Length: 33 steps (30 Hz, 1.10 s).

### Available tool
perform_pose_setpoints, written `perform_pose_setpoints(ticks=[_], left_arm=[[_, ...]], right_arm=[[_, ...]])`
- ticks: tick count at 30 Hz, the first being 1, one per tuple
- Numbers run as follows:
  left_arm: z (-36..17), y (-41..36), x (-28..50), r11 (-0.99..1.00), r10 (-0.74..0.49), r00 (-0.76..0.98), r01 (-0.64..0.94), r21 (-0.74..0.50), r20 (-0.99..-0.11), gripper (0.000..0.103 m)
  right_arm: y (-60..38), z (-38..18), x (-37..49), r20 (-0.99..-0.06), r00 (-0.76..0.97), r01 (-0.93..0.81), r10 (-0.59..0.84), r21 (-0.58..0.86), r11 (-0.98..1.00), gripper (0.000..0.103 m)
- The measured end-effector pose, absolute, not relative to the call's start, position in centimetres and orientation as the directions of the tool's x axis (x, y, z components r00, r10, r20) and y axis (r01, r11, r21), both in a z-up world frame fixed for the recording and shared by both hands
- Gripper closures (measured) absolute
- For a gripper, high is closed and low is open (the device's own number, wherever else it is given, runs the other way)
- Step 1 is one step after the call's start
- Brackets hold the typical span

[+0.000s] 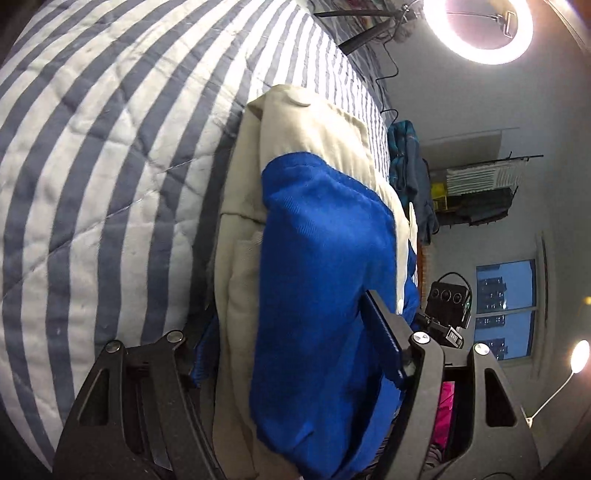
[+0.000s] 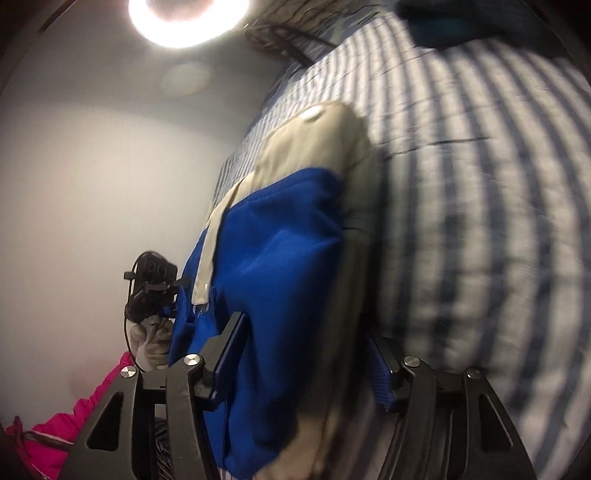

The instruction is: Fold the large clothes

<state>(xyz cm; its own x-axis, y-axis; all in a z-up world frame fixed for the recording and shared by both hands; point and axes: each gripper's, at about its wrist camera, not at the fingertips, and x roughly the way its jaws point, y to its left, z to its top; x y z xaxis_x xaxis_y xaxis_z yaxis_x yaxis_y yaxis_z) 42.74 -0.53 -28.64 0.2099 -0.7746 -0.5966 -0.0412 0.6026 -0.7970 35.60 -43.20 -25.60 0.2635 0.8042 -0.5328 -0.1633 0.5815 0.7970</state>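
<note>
A bed (image 1: 92, 166) is covered by a blue-and-white striped quilt; a ring light (image 1: 478, 29) glows against grey walls (image 2: 92, 184), and a window (image 1: 506, 306) shows dusk.

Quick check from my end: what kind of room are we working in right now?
Most likely a bedroom at night. The blue-and-cream garment lies on a striped quilted bedspread, clothes hang on a rack by the wall, and a window shows lit buildings in the dark.

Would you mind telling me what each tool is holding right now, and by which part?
Both hold the same blue and cream jacket: the left tool and the right tool each clamp a thick folded bundle along its near edge, above the striped bedspread.
</note>
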Motion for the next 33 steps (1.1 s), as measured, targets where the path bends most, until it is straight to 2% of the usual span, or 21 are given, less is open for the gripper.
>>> perform_pose_setpoints(ticks=[2,3,4,5,8,11,15,20,33], left_arm=[[-28.5,-1.2,43.0,0.620,-0.761,0.219,-0.031,-0.784,-0.610,0.031],[-28.3,-1.7,43.2,0.639,-0.746,0.224,-0.026,-0.769,-0.627,0.036],[-28.1,-1.6,42.9,0.656,-0.732,0.227,-0.019,-0.755,-0.642,0.040],[-27.7,-2.1,42.8,0.684,-0.710,0.230,-0.002,-0.730,-0.666,0.045],[-26.5,-3.1,42.5,0.736,-0.660,0.253,0.033,-0.676,-0.707,0.055],[-25.0,-4.2,42.2,0.787,-0.607,0.284,0.091,-0.610,-0.742,0.063],[-22.9,-5.9,41.3,0.824,-0.563,0.327,0.149,-0.546,-0.759,0.071],[-21.5,-7.6,40.8,0.833,-0.551,0.349,0.178,-0.523,-0.758,0.073],[-17.7,-14.4,42.5,0.796,-0.603,0.349,0.318,-0.514,-0.718,0.074]], right_arm=[[-41.7,-25.7,36.4,-0.546,0.258,-0.178,0.797,0.784,0.595,0.039],[-41.0,-25.5,36.7,-0.556,0.255,-0.187,0.791,0.774,0.605,0.039],[-40.6,-25.3,36.8,-0.571,0.255,-0.192,0.780,0.761,0.620,0.044],[-40.3,-25.0,36.7,-0.586,0.254,-0.193,0.769,0.749,0.634,0.055],[-39.6,-23.8,35.5,-0.627,0.270,-0.212,0.730,0.701,0.681,0.067],[-37.9,-21.9,34.7,-0.687,0.297,-0.239,0.663,0.619,0.748,0.073],[-35.5,-19.4,33.7,-0.756,0.327,-0.268,0.567,0.501,0.823,0.076],[-33.2,-16.9,32.6,-0.799,0.360,-0.295,0.481,0.392,0.872,0.078],[-38.8,-12.4,31.6,-0.817,0.448,-0.299,0.362,0.245,0.922,0.078]])
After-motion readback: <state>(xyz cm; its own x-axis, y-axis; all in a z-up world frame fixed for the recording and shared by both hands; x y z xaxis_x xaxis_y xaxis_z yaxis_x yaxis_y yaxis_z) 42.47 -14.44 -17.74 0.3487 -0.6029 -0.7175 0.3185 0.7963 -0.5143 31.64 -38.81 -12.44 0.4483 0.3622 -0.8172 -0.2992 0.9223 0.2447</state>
